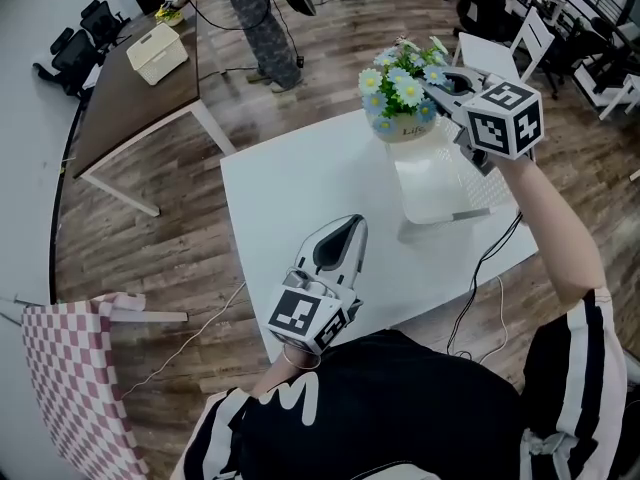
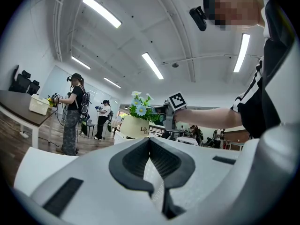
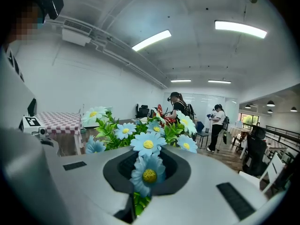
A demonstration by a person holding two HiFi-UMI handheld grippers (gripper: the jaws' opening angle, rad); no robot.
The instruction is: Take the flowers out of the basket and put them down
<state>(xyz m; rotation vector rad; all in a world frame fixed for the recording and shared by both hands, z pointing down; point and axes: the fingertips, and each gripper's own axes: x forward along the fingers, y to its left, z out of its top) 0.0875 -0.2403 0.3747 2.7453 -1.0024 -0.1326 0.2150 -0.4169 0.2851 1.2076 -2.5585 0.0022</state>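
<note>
Status, biggest item first:

- White rectangular tabletop [image 1: 290,183]: the stretch between the two grippers is bare, so there's room to set something down.
- Translucent white plastic basket [image 1: 425,200]: sits on the tabletop just below the right gripper, on the person's side of it. Looks empty from above, though its walls are cloudy.
- Bunch of pale blue and white artificial daisies with green leaves in a cream pot [image 1: 402,96]: hangs right at the tip of the right gripper, up in the air above the basket's far rim. Pot bottom appears clear of the basket, but I can't be sure of the gap.
- Right gripper [image 1: 436,88]: jaws nearly closed, pinching a green stem of the bunch, one blue daisy head sitting right over the pads.
- Left gripper [image 1: 347,230]: low over the tabletop, well apart from the basket, jaws pressed together on nothing.

My read: the take-out is about done. The put-down is not yet done.
</note>
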